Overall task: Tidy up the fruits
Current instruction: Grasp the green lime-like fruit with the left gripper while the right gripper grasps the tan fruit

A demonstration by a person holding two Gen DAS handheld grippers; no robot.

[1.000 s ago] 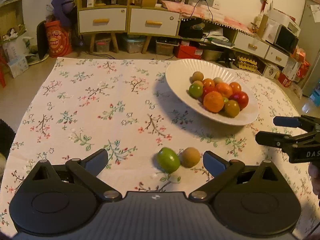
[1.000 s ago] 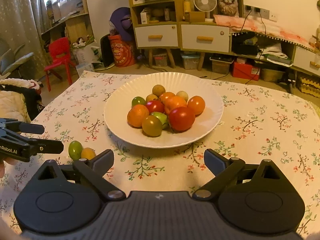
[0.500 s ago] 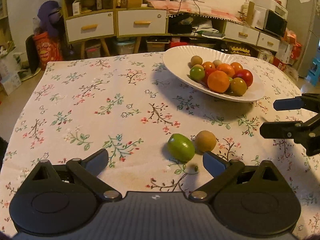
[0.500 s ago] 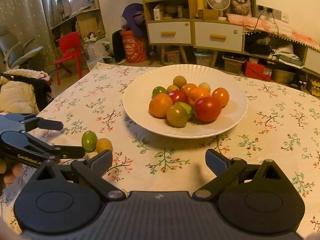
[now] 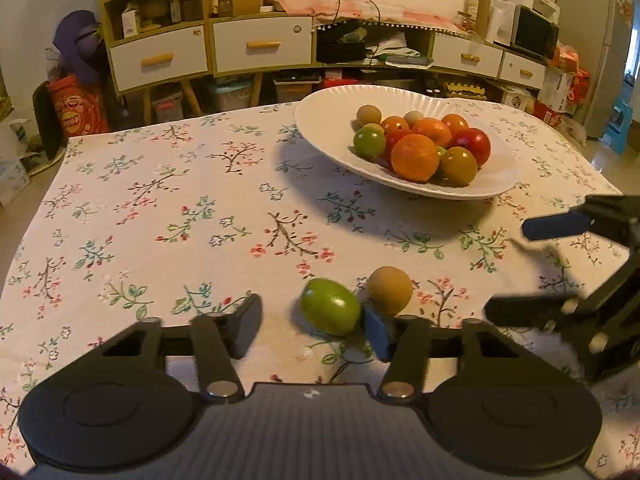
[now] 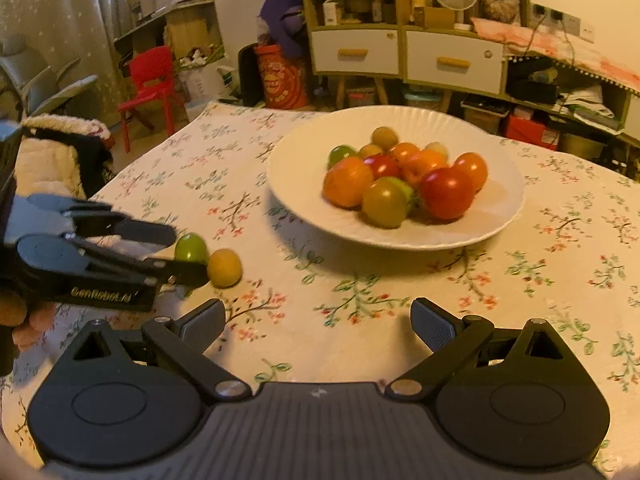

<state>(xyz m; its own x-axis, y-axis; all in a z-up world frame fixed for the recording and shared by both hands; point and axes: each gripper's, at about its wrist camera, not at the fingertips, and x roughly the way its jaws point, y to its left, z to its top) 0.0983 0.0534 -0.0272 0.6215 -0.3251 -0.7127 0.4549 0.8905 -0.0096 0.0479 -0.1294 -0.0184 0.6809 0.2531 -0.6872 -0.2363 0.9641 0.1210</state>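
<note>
A green fruit [image 5: 330, 312] and a tan round fruit [image 5: 389, 290] lie side by side on the floral tablecloth. My left gripper [image 5: 314, 326] is open, low over the cloth, and its fingers stand on either side of the green fruit; its right finger [image 5: 376, 332] sits between the two fruits. A white plate [image 5: 316, 120] behind them holds several orange, red, green and tan fruits. My right gripper [image 6: 316, 326] is open and empty over the cloth in front of the plate [image 6: 504, 216]. The right wrist view also shows the green fruit [image 6: 191, 248], the tan fruit [image 6: 225, 267] and the left gripper [image 6: 172, 252].
The right gripper's fingers [image 5: 556, 226] show at the right edge of the left wrist view, near the tan fruit. Shelves, drawers and clutter stand beyond the table's far edge. A red chair [image 6: 150, 88] stands left of the table.
My left gripper has moved forward and to the right, so the green fruit now lies between its fingers, which have narrowed. My right gripper has drifted left, with the plate now to its right.
</note>
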